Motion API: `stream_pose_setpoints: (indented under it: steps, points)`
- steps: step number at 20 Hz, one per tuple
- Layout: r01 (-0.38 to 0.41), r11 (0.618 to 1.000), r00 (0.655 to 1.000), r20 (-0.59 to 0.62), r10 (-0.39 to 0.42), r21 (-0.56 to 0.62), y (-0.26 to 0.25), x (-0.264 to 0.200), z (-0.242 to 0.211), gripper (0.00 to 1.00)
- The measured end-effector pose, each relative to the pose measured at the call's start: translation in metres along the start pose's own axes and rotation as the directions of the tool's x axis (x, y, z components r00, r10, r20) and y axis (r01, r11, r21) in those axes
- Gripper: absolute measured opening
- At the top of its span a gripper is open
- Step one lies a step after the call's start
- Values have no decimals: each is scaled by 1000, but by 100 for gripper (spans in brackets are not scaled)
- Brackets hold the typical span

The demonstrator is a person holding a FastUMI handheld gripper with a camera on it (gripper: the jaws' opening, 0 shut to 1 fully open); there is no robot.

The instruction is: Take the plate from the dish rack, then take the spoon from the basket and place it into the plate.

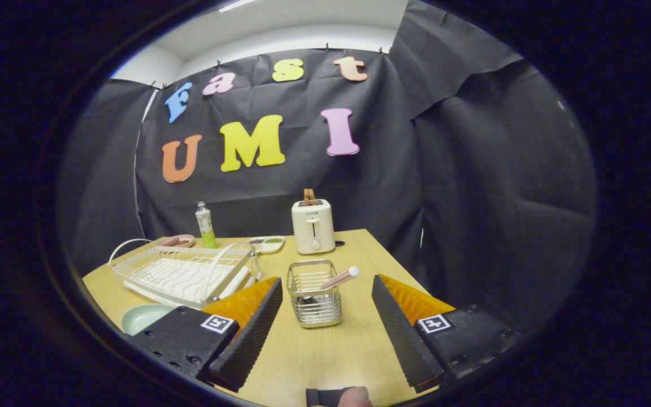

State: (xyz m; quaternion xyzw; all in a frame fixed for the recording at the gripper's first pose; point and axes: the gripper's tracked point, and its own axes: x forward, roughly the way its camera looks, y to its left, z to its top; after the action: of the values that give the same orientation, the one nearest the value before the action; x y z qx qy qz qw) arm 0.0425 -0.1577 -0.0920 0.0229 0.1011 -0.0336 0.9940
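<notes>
Fingers spread wide over the surface, nothing held, basket just ahead.

We note the wooden surface (314, 350) first, then the white dish rack (184, 274) beyond the left finger, standing without a plate. The pale green plate (143, 317) lies flat on the surface in front of the rack, beside the left finger. A white toaster (313, 226) stands at the far edge. The wire basket (314, 299) sits just ahead of our gripper (325, 330), in line with the gap. The spoon (341, 277) leans in it, pink handle up toward the right.
</notes>
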Motion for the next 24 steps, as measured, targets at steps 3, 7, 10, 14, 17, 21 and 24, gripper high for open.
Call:
stream_pose_setpoints:
  steps: [3, 7, 10, 14, 17, 21, 24]
  points:
    - [-29, 999, 999, -20, 30, 29, -3, 36, -7, 96]
    - [-75, 995, 997, -17, 77, 72, 5, 59, -6, 74]
    - [-88, 994, 996, -29, 90, 68, 10, 65, -7, 52]
    - [-117, 987, 990, -70, 125, 111, 19, 60, -2, 26]
    - [-91, 991, 993, -61, 97, 102, 13, 50, 15, 17]
    - [-77, 995, 997, 27, 75, 67, 20, 9, 63, 15]
    - [-157, 987, 984, 97, 152, 42, 57, -41, 100, 15]
